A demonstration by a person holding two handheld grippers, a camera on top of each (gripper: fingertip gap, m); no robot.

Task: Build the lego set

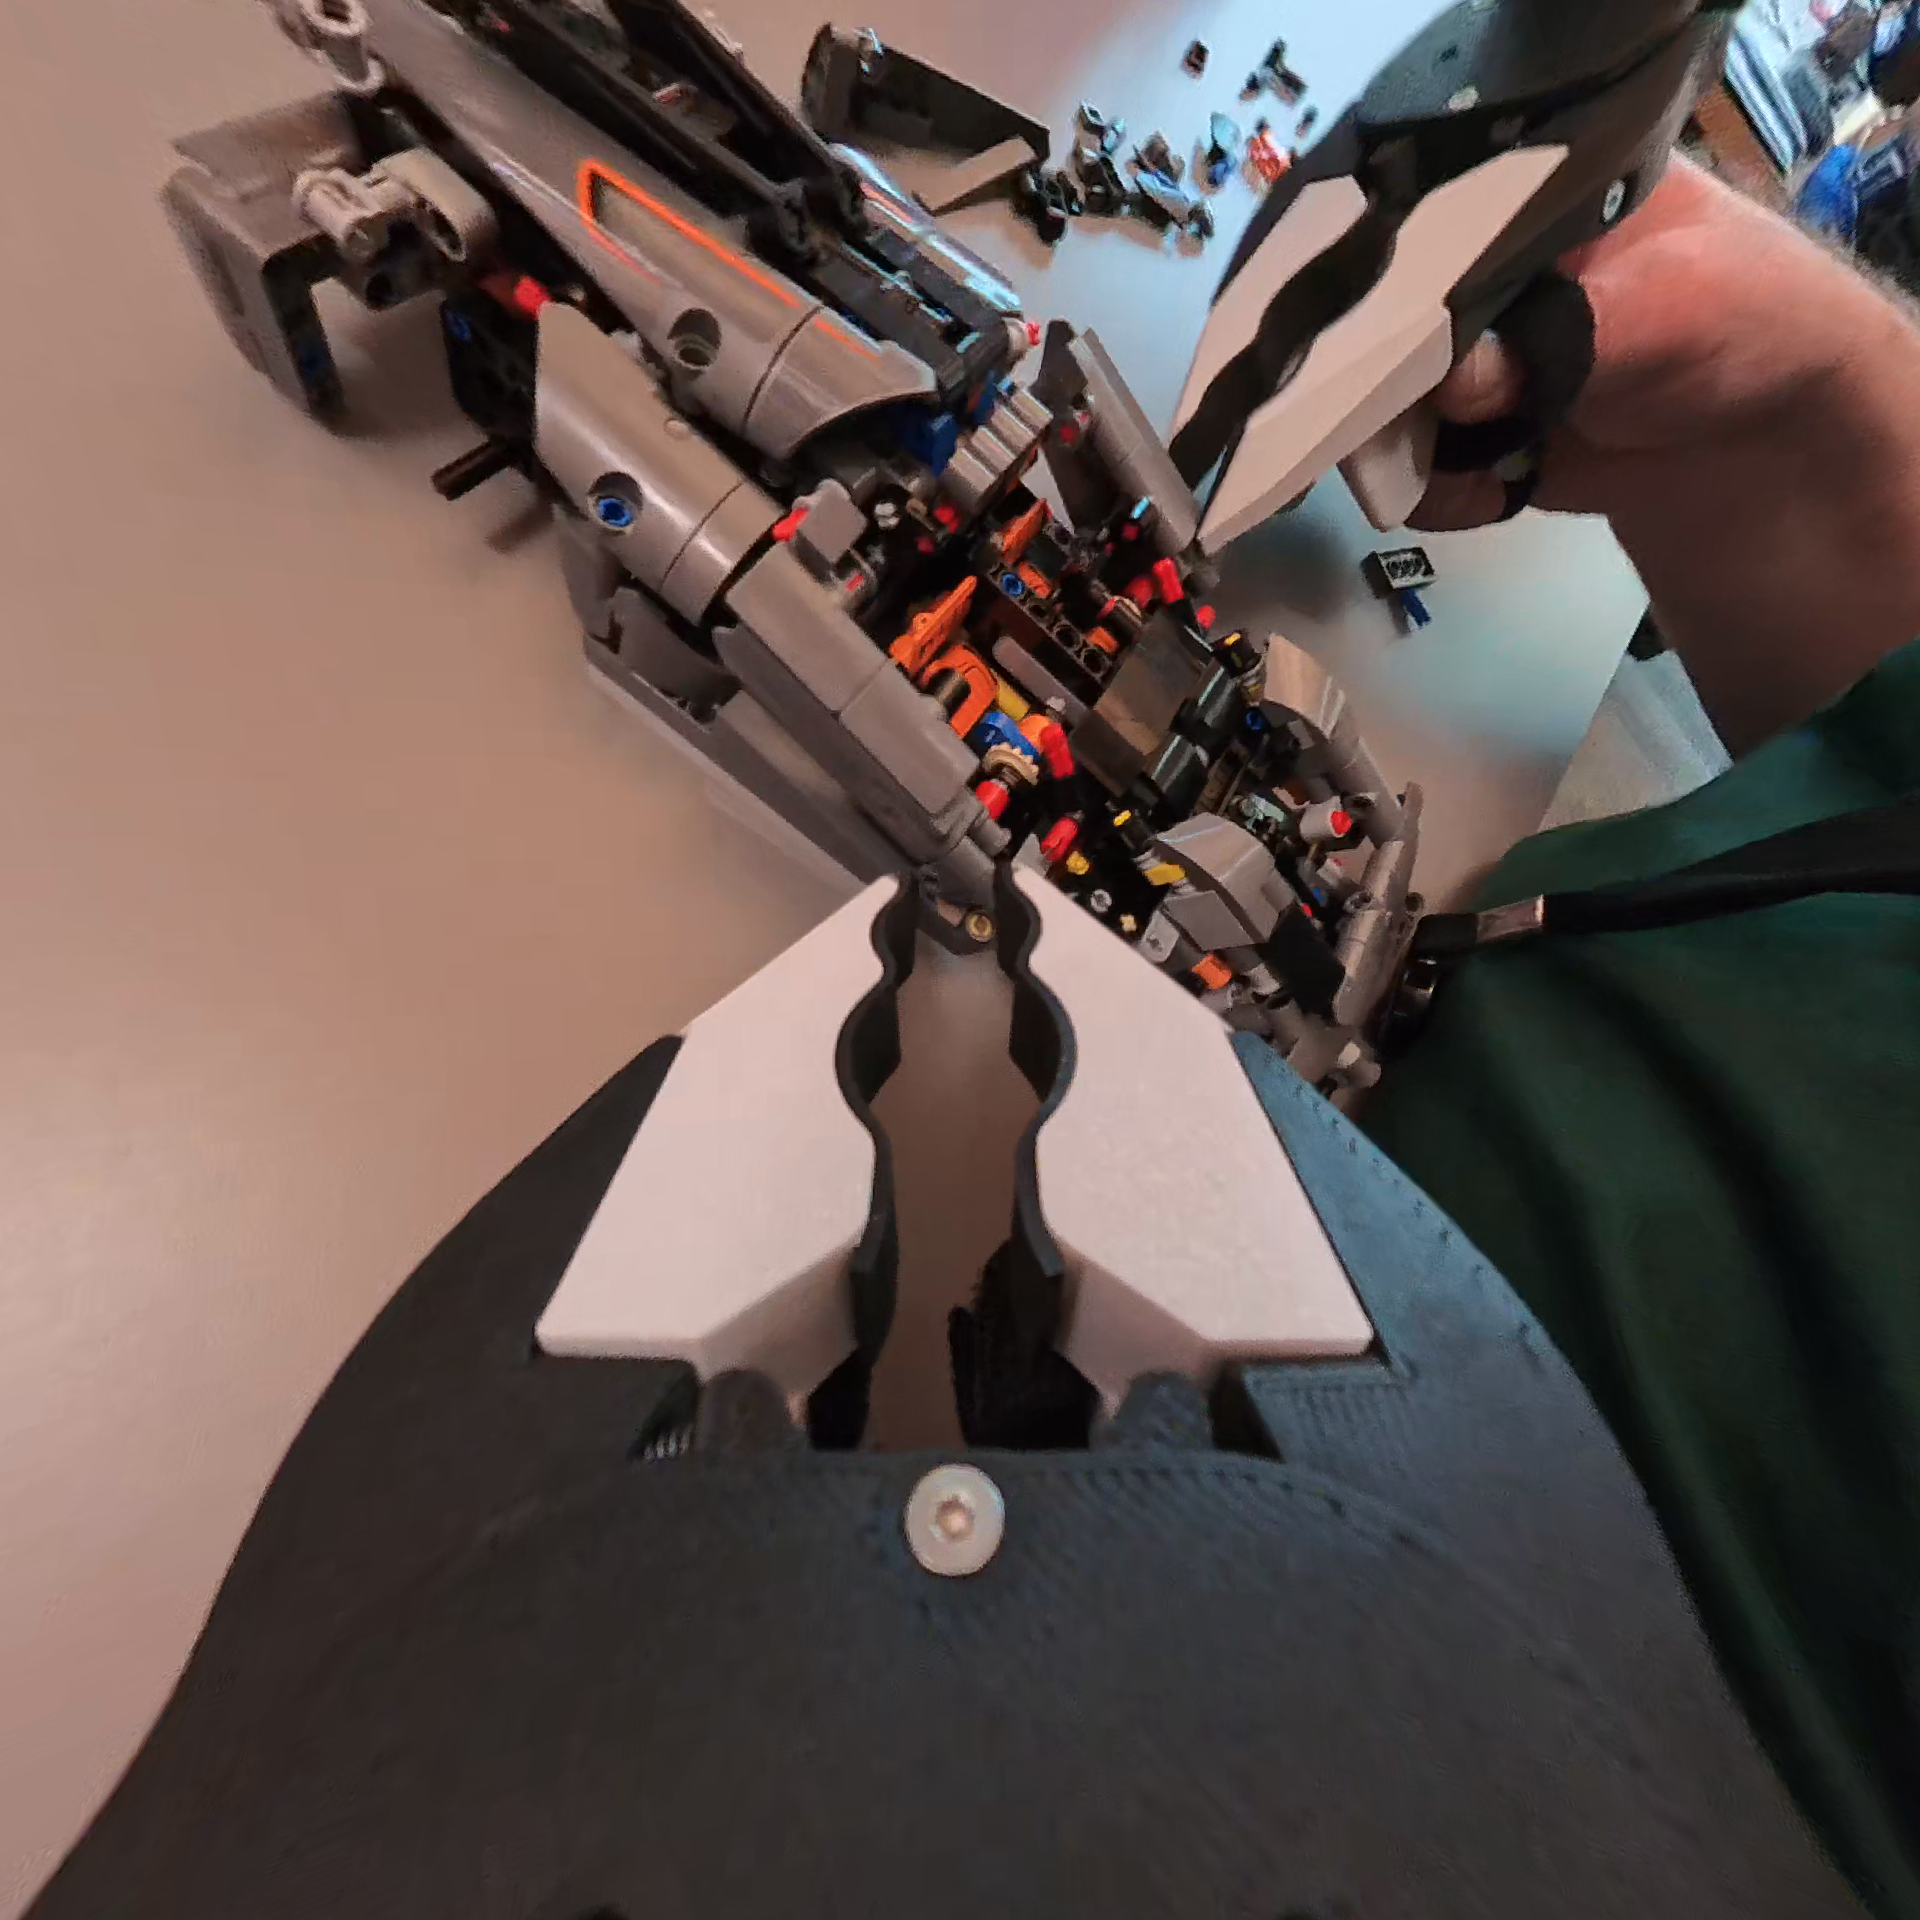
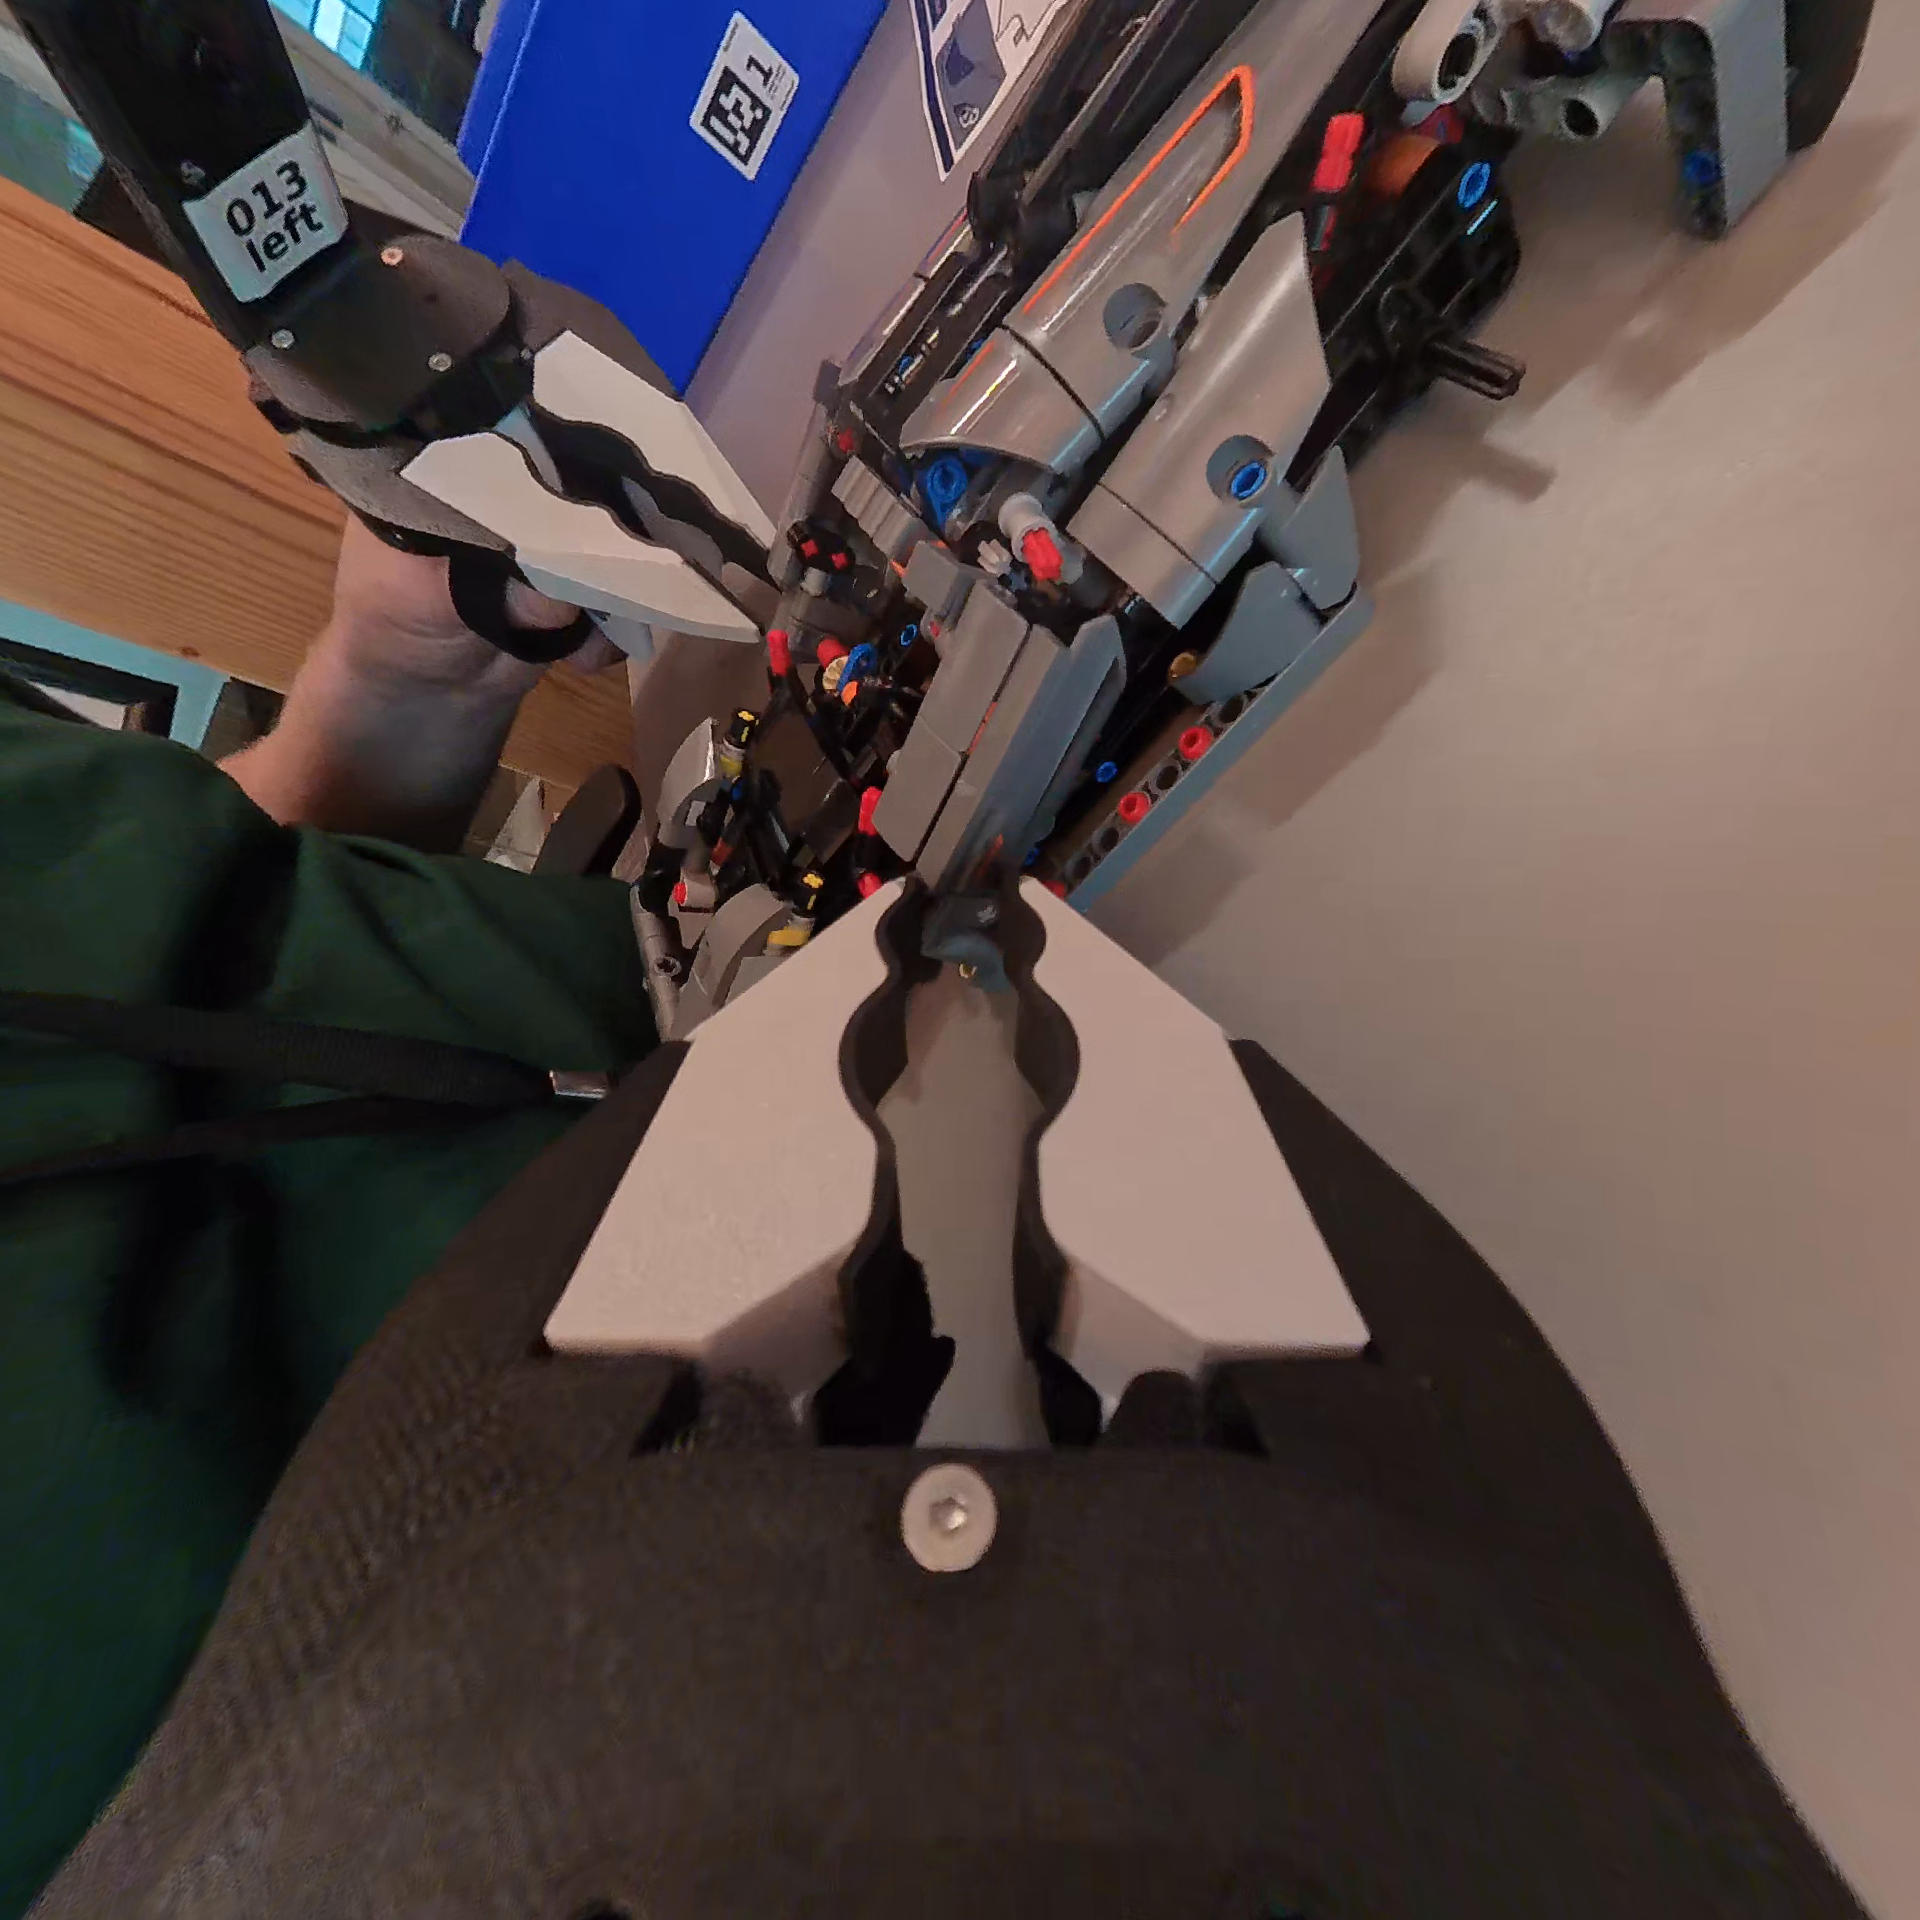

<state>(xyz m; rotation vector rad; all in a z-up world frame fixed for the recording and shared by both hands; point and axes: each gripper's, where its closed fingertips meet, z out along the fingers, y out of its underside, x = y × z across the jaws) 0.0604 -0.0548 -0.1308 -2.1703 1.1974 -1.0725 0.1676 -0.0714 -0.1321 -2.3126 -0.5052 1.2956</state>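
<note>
Gripping lego model grey side edge: both jaws clamped on it, L & R.

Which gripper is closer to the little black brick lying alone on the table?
Right. The right gripper meets the lego model on its far side, with the little black brick just beyond. The left gripper grips the near edge, across the model from it.

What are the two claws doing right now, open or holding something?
Left gripper: closed on a grey edge piece of the lego model.
Right gripper: closed on another grey edge piece of the lego model.
</note>
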